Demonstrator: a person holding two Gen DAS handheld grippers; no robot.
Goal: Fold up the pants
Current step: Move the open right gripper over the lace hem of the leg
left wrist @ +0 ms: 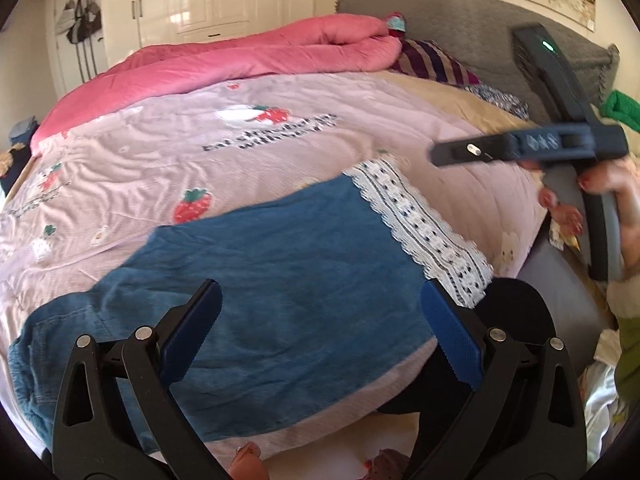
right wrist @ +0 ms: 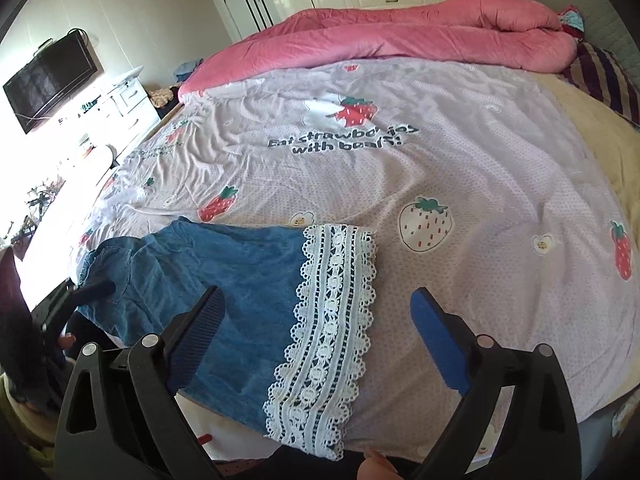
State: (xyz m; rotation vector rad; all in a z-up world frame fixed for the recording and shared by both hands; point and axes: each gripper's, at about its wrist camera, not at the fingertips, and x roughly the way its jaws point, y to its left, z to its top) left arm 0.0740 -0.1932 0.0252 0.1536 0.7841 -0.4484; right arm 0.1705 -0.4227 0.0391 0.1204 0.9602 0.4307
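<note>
Blue denim pants with a white lace hem lie flat near the front edge of the bed, folded leg on leg. My left gripper is open and empty, hovering over the middle of the pants. My right gripper is open and empty above the lace hem of the pants. The right gripper's body also shows in the left wrist view, raised to the right. The left gripper's tip shows at the waist end in the right wrist view.
A lilac strawberry-print bedspread covers the bed. A rolled pink quilt lies along the far side, with a striped pillow and grey headboard at right. A dresser and TV stand left.
</note>
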